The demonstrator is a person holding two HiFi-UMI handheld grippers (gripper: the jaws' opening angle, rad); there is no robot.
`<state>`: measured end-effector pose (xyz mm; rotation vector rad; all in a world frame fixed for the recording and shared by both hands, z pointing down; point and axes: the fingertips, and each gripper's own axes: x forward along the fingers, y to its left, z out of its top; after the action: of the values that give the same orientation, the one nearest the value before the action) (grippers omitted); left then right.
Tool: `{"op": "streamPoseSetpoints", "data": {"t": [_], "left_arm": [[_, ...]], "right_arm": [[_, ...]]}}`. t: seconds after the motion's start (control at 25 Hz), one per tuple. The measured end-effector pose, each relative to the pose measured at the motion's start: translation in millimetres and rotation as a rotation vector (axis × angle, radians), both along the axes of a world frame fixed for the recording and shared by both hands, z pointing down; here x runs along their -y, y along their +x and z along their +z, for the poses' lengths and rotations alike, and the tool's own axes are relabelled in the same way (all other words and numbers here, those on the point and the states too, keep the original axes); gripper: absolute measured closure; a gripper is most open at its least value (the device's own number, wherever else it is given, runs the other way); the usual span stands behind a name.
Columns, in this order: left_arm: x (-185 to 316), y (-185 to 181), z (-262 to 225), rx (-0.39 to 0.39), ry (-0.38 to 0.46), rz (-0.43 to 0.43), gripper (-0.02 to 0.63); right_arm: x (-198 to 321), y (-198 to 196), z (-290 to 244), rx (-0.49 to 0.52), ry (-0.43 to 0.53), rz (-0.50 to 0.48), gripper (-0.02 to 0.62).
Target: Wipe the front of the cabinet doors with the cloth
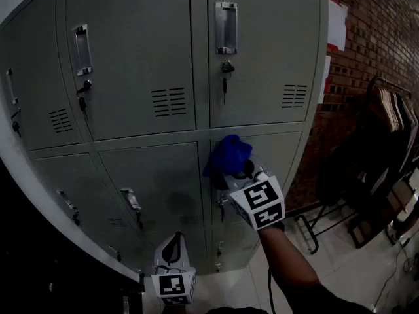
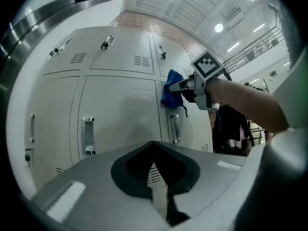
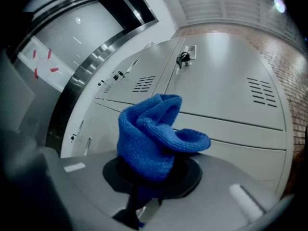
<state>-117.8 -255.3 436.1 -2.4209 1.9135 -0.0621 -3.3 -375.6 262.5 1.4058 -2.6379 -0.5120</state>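
I have one blue cloth [image 1: 227, 154], and my right gripper [image 1: 230, 173] is clamped on it, bunching it against the top of a lower cabinet door [image 1: 278, 159]. My left gripper [image 1: 171, 246] hangs low, jaws together, holding nothing.

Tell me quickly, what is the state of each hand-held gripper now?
Left hand-held gripper: closed, empty.
Right hand-held gripper: closed on the blue cloth.

cloth [image 3: 149, 138] tail hidden inside right tool [image 3: 147, 191], cabinet [image 1: 131, 57] top cropped
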Motion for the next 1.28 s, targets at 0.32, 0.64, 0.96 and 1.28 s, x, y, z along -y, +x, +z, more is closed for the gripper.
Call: {"op": "streamPoseSetpoints", "data": {"t": [0.32,0.64,0.96,1.28], "left_arm": [[-0.9,9.6,-3.8,-0.003,-0.002,0.012,0.594],[-3.2,26.5,1.5,0.009,-0.017,0.055,0.594],[-8.1,33.5,5.6,0.014,-0.021,0.072,0.594],[-15.8,34.6,-3.7,0.005,-0.006,0.067,0.594]], "right_arm": [[11.0,60.1,-3.1,0.029,-0.008,0.088,0.515],[21.5,136.3,-9.2,0.031,-0.006,0.221,0.515],[29.5,206.4,-9.4,0.032,0.006,0.330,0.515],[25.5,217.1,-7.8,0.022,0.025,0.353,0.514]]}}
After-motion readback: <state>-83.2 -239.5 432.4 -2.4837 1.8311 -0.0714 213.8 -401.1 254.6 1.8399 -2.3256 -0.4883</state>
